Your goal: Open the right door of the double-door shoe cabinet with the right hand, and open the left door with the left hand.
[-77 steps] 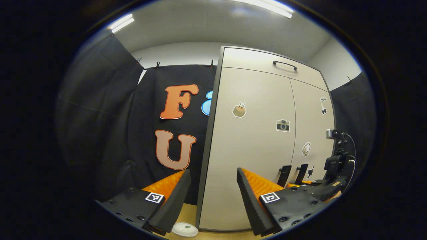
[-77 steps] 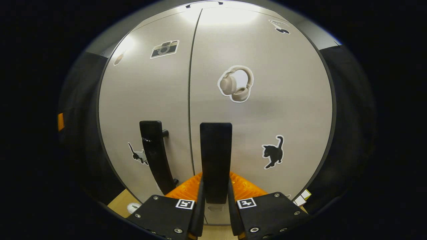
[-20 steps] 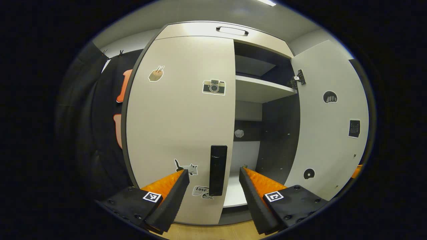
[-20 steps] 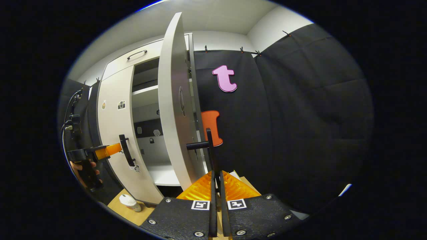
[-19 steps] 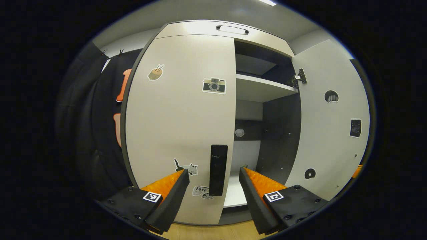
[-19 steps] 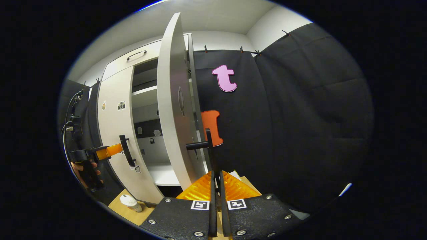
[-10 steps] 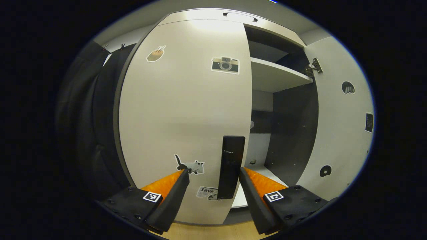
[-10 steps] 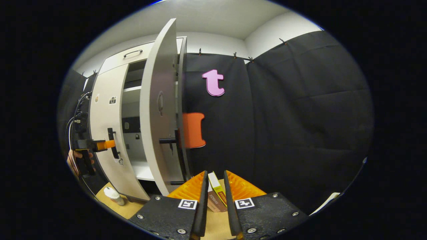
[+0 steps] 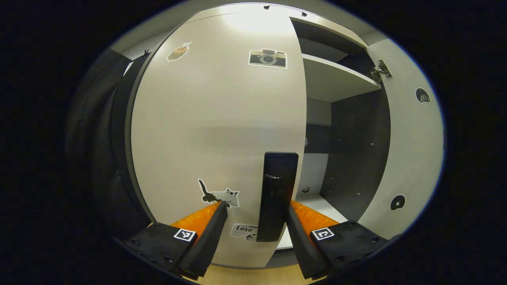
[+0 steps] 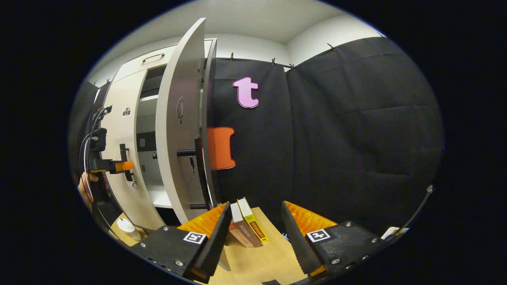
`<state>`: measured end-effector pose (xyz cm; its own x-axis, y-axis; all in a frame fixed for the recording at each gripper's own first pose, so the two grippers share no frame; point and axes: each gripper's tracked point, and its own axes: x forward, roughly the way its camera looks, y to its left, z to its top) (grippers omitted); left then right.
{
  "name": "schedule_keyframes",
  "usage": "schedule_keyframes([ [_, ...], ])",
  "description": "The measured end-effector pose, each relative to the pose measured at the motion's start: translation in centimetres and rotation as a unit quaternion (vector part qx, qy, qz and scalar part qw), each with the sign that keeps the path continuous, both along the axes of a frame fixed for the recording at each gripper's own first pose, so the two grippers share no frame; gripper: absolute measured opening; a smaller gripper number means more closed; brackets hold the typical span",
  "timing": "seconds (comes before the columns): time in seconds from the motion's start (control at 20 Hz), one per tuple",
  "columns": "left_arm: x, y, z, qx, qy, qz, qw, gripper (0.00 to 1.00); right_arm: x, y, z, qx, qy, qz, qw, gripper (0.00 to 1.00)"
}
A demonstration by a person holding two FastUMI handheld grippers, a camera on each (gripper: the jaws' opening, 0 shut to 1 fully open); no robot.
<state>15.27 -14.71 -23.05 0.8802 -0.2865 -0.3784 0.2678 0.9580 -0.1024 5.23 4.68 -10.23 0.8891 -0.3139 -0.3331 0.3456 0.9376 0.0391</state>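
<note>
Left gripper view: my left gripper (image 9: 253,227) sits at the bottom centre with its fingers spread wide, the black handle (image 9: 276,196) of the left door (image 9: 216,130) standing between them; its right finger lies right against the handle's edge, though I cannot tell whether it touches, and its left finger stands clear of the handle. The left door, shut or very nearly so, takes up the centre and left of the frame and carries stickers: a camera (image 9: 267,58) at upper centre, a cat (image 9: 218,194) low down, and beneath it a small label on which I can read the word "Love" (image 9: 244,230). To the right the shoe cabinet (image 9: 352,146) stands open, with a pale shelf (image 9: 336,81) in the upper right, dark inner walls, and the inner face of the right door (image 9: 412,158) at the right edge bearing a hinge and small dark stickers. Right gripper view: my right gripper (image 10: 253,233) at the bottom has its fingers wide apart and holds nothing. This view adds the right door (image 10: 180,130) swung open and seen nearly edge-on at left of centre, two narrow boxes (image 10: 245,223) on the wooden floor (image 10: 261,257) whose print is too small for me to read, a small white bottle (image 10: 127,228) at lower left, and, at the far left, the left gripper (image 10: 124,166) in a hand (image 10: 85,186) at the left door's handle.
</note>
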Motion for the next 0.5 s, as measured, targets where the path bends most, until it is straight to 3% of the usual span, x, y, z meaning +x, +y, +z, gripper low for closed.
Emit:
schedule_keyframes([
  [0.1,-0.1,-0.6,0.0,0.001,0.001,-0.003,1.0,0.89,-0.3,-0.2,0.0,0.007,-0.004,-0.001,1.0,0.81],
  [0.2,-0.1,-1.0,0.1,0.004,-0.008,-0.003,1.0,0.78,-0.5,-0.6,0.2,0.012,-0.007,-0.002,1.0,0.81],
  [0.35,-0.4,-1.5,0.0,-0.034,0.004,-0.001,0.999,0.66,-0.7,-0.9,0.5,0.017,-0.013,-0.006,1.0,0.81],
  [0.5,-0.4,-1.9,0.0,-0.023,-0.001,-0.006,1.0,0.4,-0.7,-0.3,0.8,0.033,-0.02,0.005,0.999,0.82],
])
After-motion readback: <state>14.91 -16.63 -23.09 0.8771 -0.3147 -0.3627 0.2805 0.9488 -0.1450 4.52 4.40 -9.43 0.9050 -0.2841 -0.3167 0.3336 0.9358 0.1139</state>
